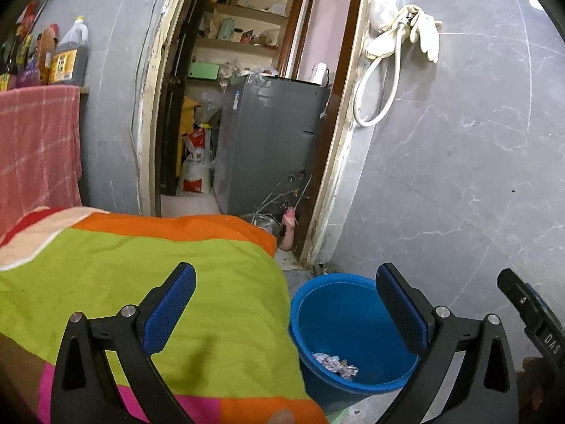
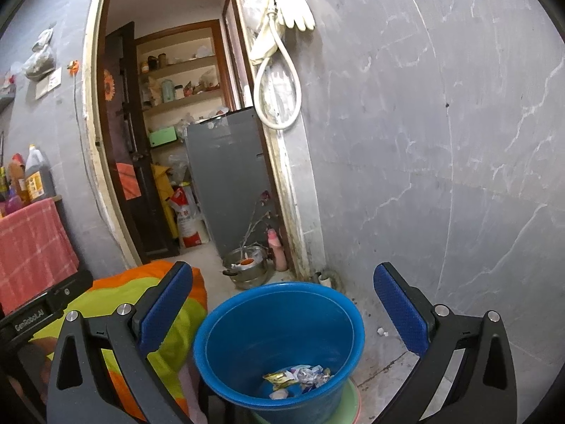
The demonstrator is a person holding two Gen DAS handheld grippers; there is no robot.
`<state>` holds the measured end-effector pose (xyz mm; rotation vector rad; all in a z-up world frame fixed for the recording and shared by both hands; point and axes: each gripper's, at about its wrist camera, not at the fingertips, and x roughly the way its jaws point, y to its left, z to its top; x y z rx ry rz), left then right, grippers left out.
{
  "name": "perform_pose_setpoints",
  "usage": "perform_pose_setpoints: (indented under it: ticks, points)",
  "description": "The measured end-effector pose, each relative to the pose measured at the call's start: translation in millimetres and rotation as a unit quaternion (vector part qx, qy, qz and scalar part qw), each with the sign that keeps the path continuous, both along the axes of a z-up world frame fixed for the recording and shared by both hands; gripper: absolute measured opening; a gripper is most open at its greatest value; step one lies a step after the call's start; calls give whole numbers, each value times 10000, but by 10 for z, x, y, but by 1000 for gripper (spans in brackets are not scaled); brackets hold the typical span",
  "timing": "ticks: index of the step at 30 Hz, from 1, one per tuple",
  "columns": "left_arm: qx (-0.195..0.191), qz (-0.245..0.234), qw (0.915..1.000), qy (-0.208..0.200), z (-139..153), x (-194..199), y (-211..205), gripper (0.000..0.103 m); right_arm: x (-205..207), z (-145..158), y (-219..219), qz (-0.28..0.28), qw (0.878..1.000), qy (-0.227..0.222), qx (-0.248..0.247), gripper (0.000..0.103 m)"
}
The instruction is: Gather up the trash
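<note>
Grey marbled wall tiles (image 2: 441, 141) to the right, open doorway beyond; a grey fridge (image 1: 268, 141) stands inside it below cluttered shelves. A white hose and pale gloves (image 2: 295, 10) hang on the wall beside the door frame.

Hard to read: shelf contents are too small to name. A metal pot (image 2: 247, 268) sits on the floor by the doorway, and something orange lies in it (cannot tell what). A pinkish bottle (image 2: 279, 252) stands just beside it. The bucket's base is cut off by the frame edge in the right wrist view, where it seems to rest on a pale green disc.

Blue bucket (image 2: 279, 339) on the floor, next to a bright green-and-orange cloth (image 1: 141, 275). Crumpled wrappers (image 2: 300, 376) lie at its bottom, a yellow one among white and silvery scraps; the left wrist view shows only a few of them (image 1: 335, 364), the rest hidden by the rim.

Right gripper (image 2: 282, 304): jaws spread wide, nothing between the pads, bucket mouth framed between and below them, trash well apart from the fingertips.

Left gripper (image 1: 286, 304): jaws likewise spread wide and empty, one finger over the cloth, the other over the bucket's far side. Part of the other gripper shows at the right edge.
</note>
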<state>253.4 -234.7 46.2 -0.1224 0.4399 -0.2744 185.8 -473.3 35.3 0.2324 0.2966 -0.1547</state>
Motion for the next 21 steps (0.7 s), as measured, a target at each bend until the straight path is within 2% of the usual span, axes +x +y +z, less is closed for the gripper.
perform_pose_setpoints:
  ticks: [9, 21]
  points:
    - [57, 37, 9998, -199, 131, -293, 222, 101, -250, 188, 214, 90, 9998, -32, -171, 103]
    - [188, 154, 9987, -444, 207, -732, 583, 101, -537, 286, 573, 264, 9990, -6, -357, 103]
